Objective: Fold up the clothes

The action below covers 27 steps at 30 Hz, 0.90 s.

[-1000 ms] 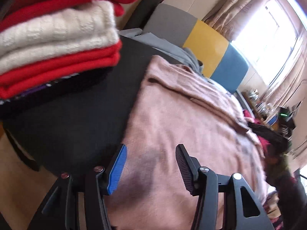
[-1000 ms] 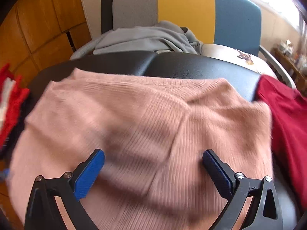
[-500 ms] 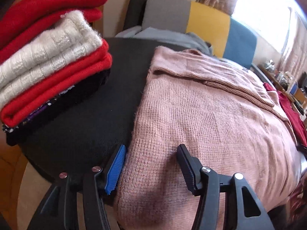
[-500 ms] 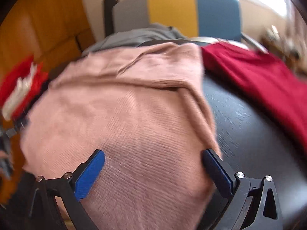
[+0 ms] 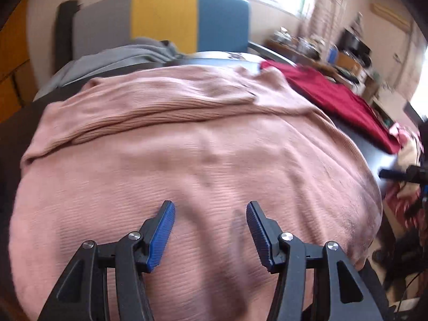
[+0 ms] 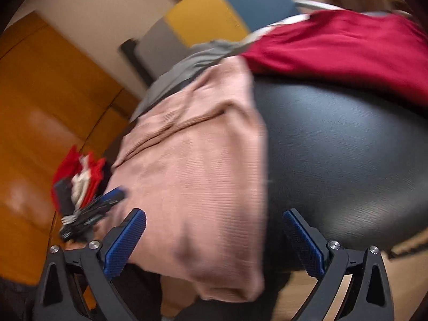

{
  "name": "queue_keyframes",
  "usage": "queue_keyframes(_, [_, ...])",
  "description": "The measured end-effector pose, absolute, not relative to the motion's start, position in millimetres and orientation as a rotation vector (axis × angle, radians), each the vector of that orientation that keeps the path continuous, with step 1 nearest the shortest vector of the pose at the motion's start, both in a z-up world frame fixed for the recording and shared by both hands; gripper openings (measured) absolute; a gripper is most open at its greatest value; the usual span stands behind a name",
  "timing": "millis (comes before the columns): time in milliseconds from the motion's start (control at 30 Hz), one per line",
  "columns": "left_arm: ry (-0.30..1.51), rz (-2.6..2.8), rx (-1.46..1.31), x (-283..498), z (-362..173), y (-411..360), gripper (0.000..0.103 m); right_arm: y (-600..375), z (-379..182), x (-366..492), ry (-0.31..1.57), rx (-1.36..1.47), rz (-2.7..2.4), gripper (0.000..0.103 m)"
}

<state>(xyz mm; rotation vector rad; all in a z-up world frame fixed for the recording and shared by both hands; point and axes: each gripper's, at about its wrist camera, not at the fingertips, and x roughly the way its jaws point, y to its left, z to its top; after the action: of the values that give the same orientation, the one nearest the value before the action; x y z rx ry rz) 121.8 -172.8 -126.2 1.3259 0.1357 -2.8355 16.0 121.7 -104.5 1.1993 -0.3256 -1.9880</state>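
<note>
A pink knit sweater (image 5: pixel 200 147) lies spread on the black table, with a fold across its far part. My left gripper (image 5: pixel 211 206) hovers over the sweater's near middle. Its jaws are opening, and only the flat knit lies beneath them. In the right wrist view the sweater (image 6: pixel 200 174) hangs over the table's near edge. My right gripper (image 6: pixel 214 214) stands open and wide above that near right corner, one pad over the knit and the other over bare table (image 6: pixel 334 147). It grips nothing.
A dark red garment (image 5: pixel 334 96) lies on the far right of the table, and a grey one (image 5: pixel 112 58) is by the grey, yellow and blue chair (image 5: pixel 187 18). A stack of folded red and white clothes (image 6: pixel 80 179) sits left of the sweater.
The left gripper swung right from beside the folded stack to over the sweater's middle and rolled level. The right gripper slid to the sweater's right edge and tilted.
</note>
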Motion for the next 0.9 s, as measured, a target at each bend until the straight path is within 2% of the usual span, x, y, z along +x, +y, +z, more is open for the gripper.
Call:
queue_keyframes(100, [0.006,-2.829,1.31,131.1,-131.8,-160.1,0.06,86.3,-114.3,13.2,-0.216,1.243,-1.978,0.103])
queue_keyframes(200, [0.106,-2.859,1.29,144.3,-134.0,-171.0,0.06,74.1,-127.4,14.5,-0.185,1.263,-1.972,0.103])
queue_keyframes(267, [0.099,-2.857,1.299,145.4,-132.4,-173.3,0.06,77.1,-127.4,18.1,-0.188,1.229,-1.95,0.103])
queue_keyframes(333, [0.061,-2.832,1.337,137.7,-127.0,-166.3,0.06,84.1,-126.7,14.3,-0.27,1.229,-1.931,0.103])
queue_keyframes(567, [0.15,-2.885,1.373,105.4,-123.7,-149.9,0.06,84.8,-96.6,-29.3,-0.546,1.129,-1.938,0.103])
queue_keyframes(700, [0.181,-2.904,1.392,99.7,-132.0,-145.6,0.061,71.5,-108.0,-70.1,-0.795,1.171,-1.956,0.103])
queue_keyframes(800, [0.295,-2.952,1.338,104.5,-137.5,-154.6,0.061,61.0,-124.3,-97.0,-0.934,1.232,-1.932,0.103])
queue_keyframes(900, [0.249,-2.988,1.291,110.9,-140.1,-151.3,0.061,59.3,-135.3,-120.2,-1.005,1.236,-2.02,0.103])
